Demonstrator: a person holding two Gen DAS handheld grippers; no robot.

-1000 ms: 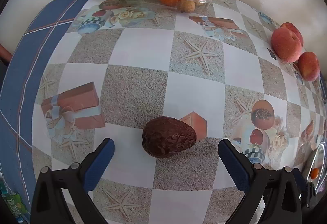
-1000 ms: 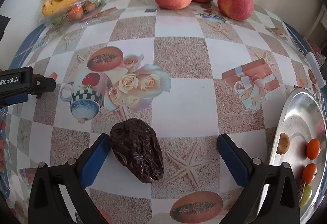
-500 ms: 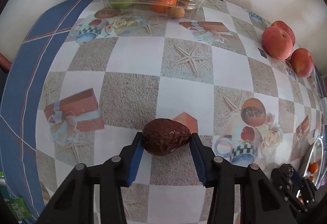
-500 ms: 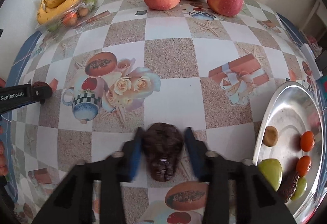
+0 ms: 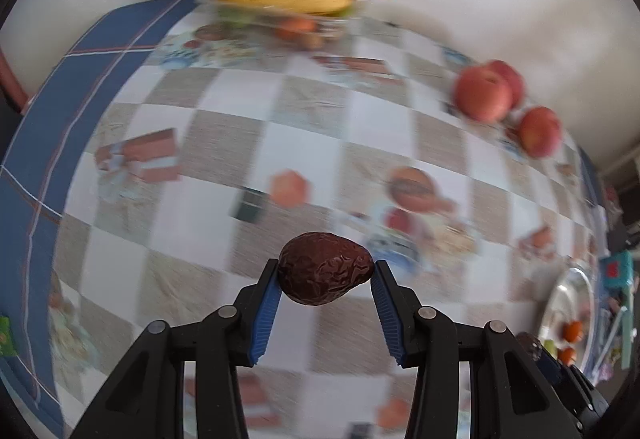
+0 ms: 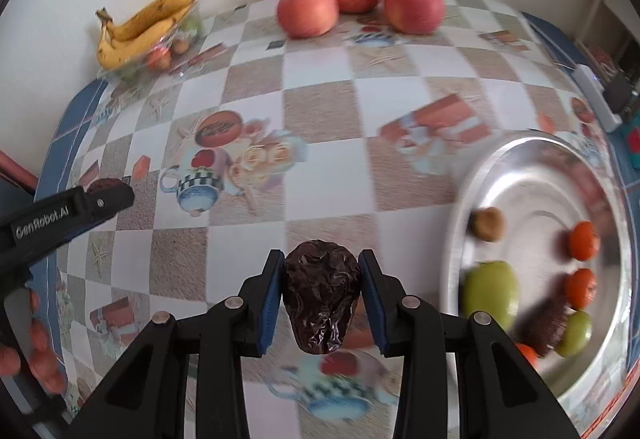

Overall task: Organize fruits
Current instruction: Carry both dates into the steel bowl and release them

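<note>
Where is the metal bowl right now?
In the right wrist view the metal bowl sits on the table's right side, just right of the right gripper and its date; small fruits lie inside.

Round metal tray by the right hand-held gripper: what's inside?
In the round metal tray: a large green fruit, a smaller green one, orange fruits, a brown nut-like piece, a dark wrinkled date. The near edge is out of view.
</note>
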